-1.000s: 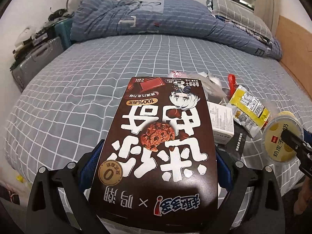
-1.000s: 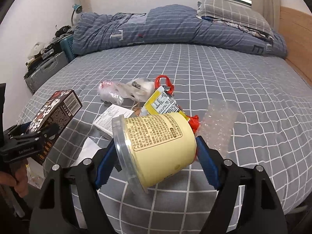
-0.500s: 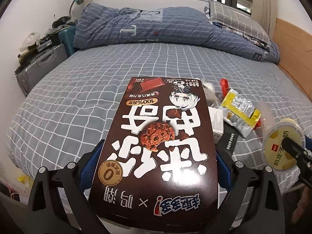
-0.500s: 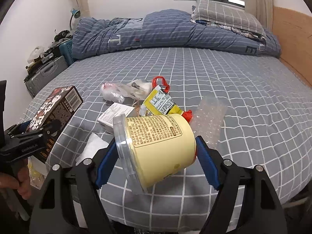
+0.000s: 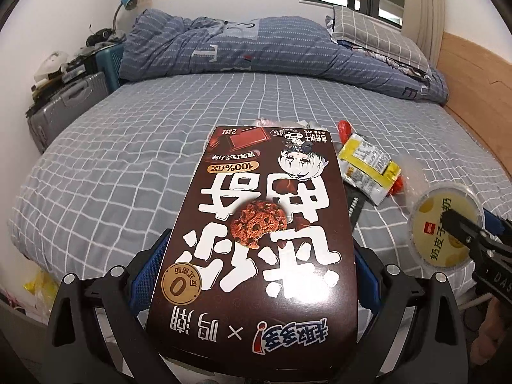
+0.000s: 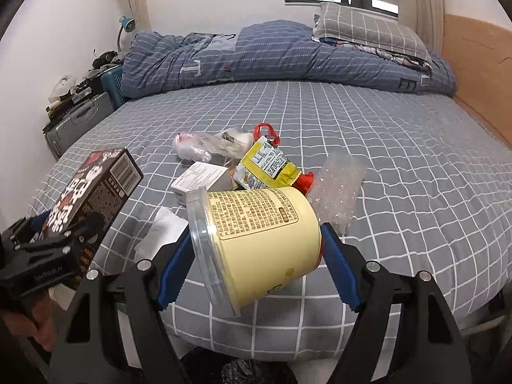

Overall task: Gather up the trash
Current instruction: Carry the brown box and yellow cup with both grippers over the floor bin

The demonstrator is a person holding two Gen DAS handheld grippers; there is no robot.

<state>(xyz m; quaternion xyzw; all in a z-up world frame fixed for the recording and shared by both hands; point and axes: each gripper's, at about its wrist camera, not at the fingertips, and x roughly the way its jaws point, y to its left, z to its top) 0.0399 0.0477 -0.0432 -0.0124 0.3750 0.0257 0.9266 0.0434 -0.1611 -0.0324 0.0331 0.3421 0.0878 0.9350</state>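
Observation:
In the left wrist view my left gripper [image 5: 256, 265] is shut on a brown cookie box [image 5: 262, 224], its blue pads pressing both long sides. My right gripper [image 6: 256, 262] is shut on a pale yellow tub [image 6: 259, 224] with a clear lid, tilted on its side. Both are held above the near edge of the bed. The tub [image 5: 438, 224] also shows at the right of the left wrist view. On the sheet lie a yellow packet [image 6: 267, 163], a small white box [image 6: 200, 177], bubble wrap [image 6: 339, 185], a crumpled clear bag [image 6: 204, 144] and a white tissue [image 6: 163, 227].
The grey checked bed [image 6: 400, 147] fills both views, with a blue duvet [image 6: 288, 54] and a pillow [image 6: 368, 28] at the far end. A grey suitcase [image 6: 80, 118] stands at the left wall, a wooden headboard [image 6: 480, 73] at the right. A black bag [image 6: 243, 368] lies below the bed edge.
Both grippers have drawn back from the litter toward the near edge of the bed, each keeping its item. The litter on the sheet has not moved.

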